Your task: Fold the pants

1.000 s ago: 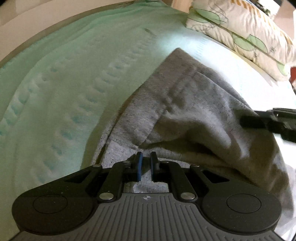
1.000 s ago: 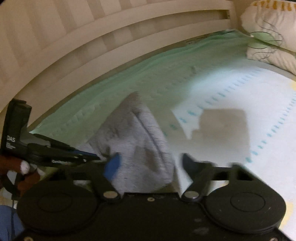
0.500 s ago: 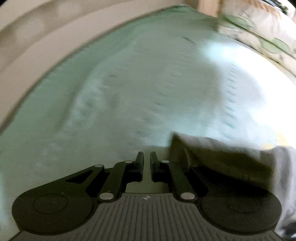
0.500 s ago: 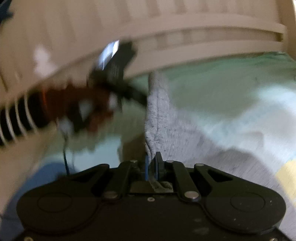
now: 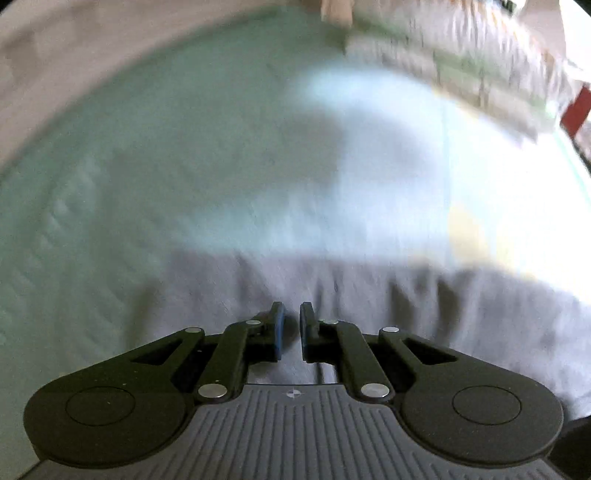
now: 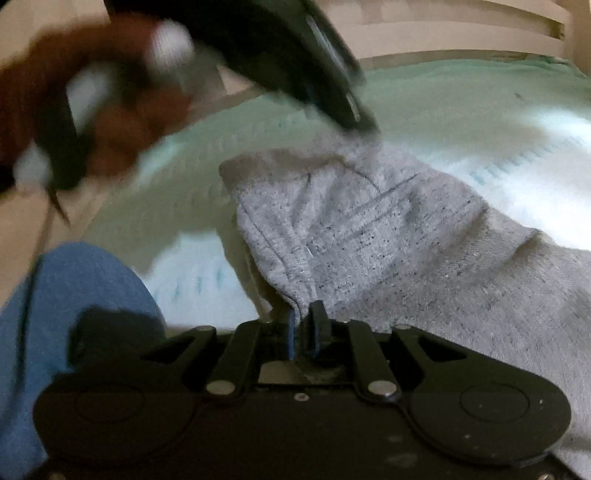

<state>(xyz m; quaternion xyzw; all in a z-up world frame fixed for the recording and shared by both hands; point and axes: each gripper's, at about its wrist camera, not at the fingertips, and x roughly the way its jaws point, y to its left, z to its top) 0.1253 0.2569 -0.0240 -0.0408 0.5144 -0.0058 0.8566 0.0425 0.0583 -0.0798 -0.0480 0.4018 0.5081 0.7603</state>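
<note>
Pants [image 6: 388, 236] of grey speckled knit are pinched at an edge by the right gripper [image 6: 303, 325], whose jaws are clenched on a gathered seam right at the fingertips. From there the cloth spreads away rumpled over the green bedsheet [image 6: 461, 96]. The left gripper [image 5: 289, 325] has its jaws drawn nearly together with a narrow gap; grey fabric lies directly under and ahead of them, but whether any is caught between them I cannot tell. In the right wrist view that same tool shows as a blurred dark body [image 6: 295, 59] reaching the far edge of the garment, held by the person's hand [image 6: 110, 107].

Judging by this, the step in hand is carrying one end of the garment over to make a fold. The next move calls for both held edges travelling together and landing squarely, then a smoothing of the wrinkles.

Around: a patterned pillow [image 5: 461, 62] at the far right, a pale bed rail [image 6: 461, 33] beyond the sheet, and the person's blue-clad knee [image 6: 70, 314] close by, which may crowd the near edge.
</note>
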